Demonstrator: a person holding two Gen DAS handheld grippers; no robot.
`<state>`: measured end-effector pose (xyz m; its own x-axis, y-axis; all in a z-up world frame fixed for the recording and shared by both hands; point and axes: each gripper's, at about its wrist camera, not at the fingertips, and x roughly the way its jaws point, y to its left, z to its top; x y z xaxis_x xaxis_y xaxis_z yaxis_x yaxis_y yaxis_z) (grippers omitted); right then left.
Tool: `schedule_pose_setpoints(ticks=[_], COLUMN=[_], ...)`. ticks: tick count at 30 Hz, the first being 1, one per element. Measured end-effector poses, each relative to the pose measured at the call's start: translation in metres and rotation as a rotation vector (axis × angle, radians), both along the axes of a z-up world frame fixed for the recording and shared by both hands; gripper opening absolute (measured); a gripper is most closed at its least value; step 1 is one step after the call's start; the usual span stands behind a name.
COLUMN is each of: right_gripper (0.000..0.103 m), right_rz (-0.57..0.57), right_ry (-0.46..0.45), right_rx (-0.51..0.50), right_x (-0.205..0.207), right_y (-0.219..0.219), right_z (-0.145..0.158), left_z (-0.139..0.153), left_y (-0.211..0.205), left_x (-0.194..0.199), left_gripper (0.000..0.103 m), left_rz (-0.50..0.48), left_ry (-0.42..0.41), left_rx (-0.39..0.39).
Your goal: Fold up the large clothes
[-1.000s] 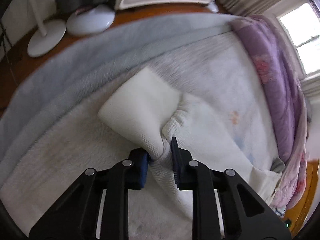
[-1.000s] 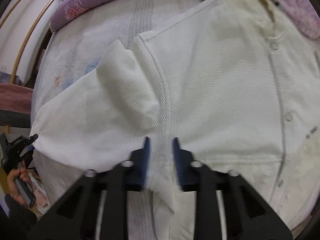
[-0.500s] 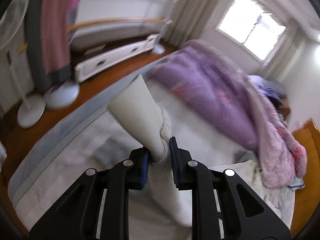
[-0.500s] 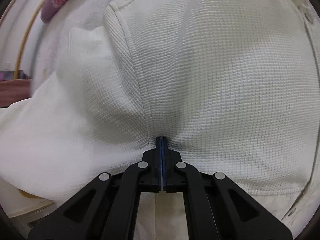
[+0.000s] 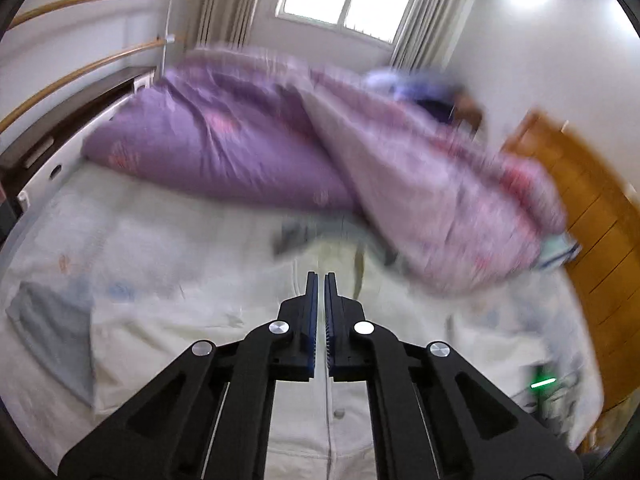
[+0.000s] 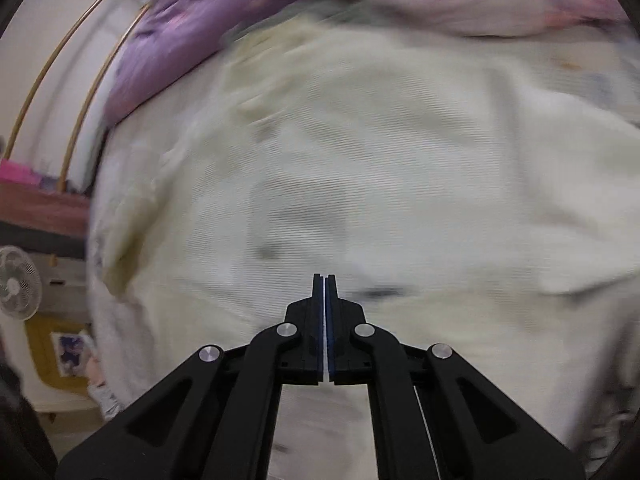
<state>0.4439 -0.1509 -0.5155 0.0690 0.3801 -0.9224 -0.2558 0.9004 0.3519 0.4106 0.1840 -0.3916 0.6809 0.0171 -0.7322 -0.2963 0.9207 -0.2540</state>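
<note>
A large cream-white knit garment with a button placket lies spread on the bed; it also shows in the left wrist view beneath the fingers. My left gripper is above it, jaws nearly closed with only a thin gap and no cloth visible between them. My right gripper is low over the garment, jaws shut; a thin pale line shows between the pads, so it seems to pinch fabric. Both views are motion-blurred.
A purple quilt is heaped along the far side of the bed. A grey cloth lies at the left on the white sheet. A wooden cabinet stands at right. A fan stands beside the bed.
My left gripper let go of the sleeve it held and has swung up and over the garment's front. My right gripper stayed shut and pulled back, with the garment now seen from further off.
</note>
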Motion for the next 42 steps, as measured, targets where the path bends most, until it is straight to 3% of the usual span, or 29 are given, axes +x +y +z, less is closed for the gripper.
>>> schedule_pose_setpoints(ticks=[1, 3, 4, 5, 6, 7, 10, 12, 14, 16, 22, 23, 25, 28, 30, 32, 36, 40, 42], right_gripper=[0.003, 0.004, 0.005, 0.005, 0.004, 0.004, 0.004, 0.004, 0.004, 0.005, 0.005, 0.005, 0.005, 0.005, 0.005, 0.005, 0.005, 0.005, 0.005], right_rz=[0.007, -0.002, -0.011, -0.019, -0.030, -0.044, -0.101, -0.137, -0.161, -0.170, -0.160, -0.152, -0.148, -0.155, -0.159, -0.164, -0.221, -0.324, -0.367], right_ry=[-0.004, 0.002, 0.015, 0.022, 0.033, 0.045, 0.085, 0.098, 0.116, 0.117, 0.101, 0.095, 0.091, 0.097, 0.093, 0.076, 0.015, -0.059, -0.086], right_rx=[-0.018, -0.026, -0.020, -0.016, -0.004, 0.012, 0.065, 0.091, 0.115, 0.129, 0.179, 0.184, 0.194, 0.199, 0.209, 0.204, 0.162, 0.063, 0.027], right_x=[0.000, -0.002, -0.005, -0.005, -0.007, -0.008, -0.016, -0.018, -0.018, -0.016, -0.005, -0.002, 0.002, 0.007, 0.010, 0.015, 0.032, 0.057, 0.066], right_y=[-0.023, -0.058, -0.070, -0.079, -0.078, -0.080, -0.084, -0.082, -0.080, -0.077, -0.067, -0.063, -0.058, -0.057, -0.060, -0.067, -0.099, -0.151, -0.176], right_z=[0.004, 0.005, 0.004, 0.000, -0.006, -0.012, -0.029, -0.037, -0.045, -0.049, -0.047, -0.047, -0.048, -0.051, -0.048, -0.043, -0.026, -0.006, 0.003], left_z=[-0.020, -0.046, -0.057, -0.073, -0.083, -0.099, -0.140, -0.161, -0.184, -0.201, -0.249, -0.252, -0.247, -0.222, -0.197, -0.164, -0.115, -0.107, -0.119], left_y=[-0.011, -0.027, -0.030, -0.030, -0.029, -0.022, -0.002, 0.010, 0.015, 0.015, 0.012, 0.014, 0.017, 0.028, 0.039, 0.036, -0.011, -0.088, -0.133], left_x=[0.006, 0.003, 0.000, -0.002, -0.003, -0.006, -0.005, -0.003, 0.005, 0.018, 0.052, 0.053, 0.058, 0.060, 0.056, 0.051, 0.048, 0.063, 0.075], left_gripper=[0.004, 0.004, 0.007, 0.014, 0.030, 0.037, 0.041, 0.045, 0.047, 0.059, 0.072, 0.070, 0.041, 0.025, 0.024, 0.024, 0.024, 0.024, 0.024], left_rz=[0.002, 0.024, 0.014, 0.011, 0.012, 0.001, 0.003, -0.004, -0.032, -0.069, -0.140, -0.146, -0.156, -0.103, -0.058, -0.054, -0.109, -0.240, -0.310], left_ry=[0.057, 0.130, 0.163, 0.218, 0.248, 0.290, 0.396, 0.436, 0.461, 0.473, 0.565, 0.555, 0.537, 0.485, 0.427, 0.352, 0.211, 0.151, 0.172], left_rx=[-0.020, 0.062, 0.062, 0.075, 0.108, 0.134, 0.188, 0.173, 0.204, 0.238, 0.333, 0.340, 0.315, 0.259, 0.169, 0.152, 0.056, -0.043, -0.087])
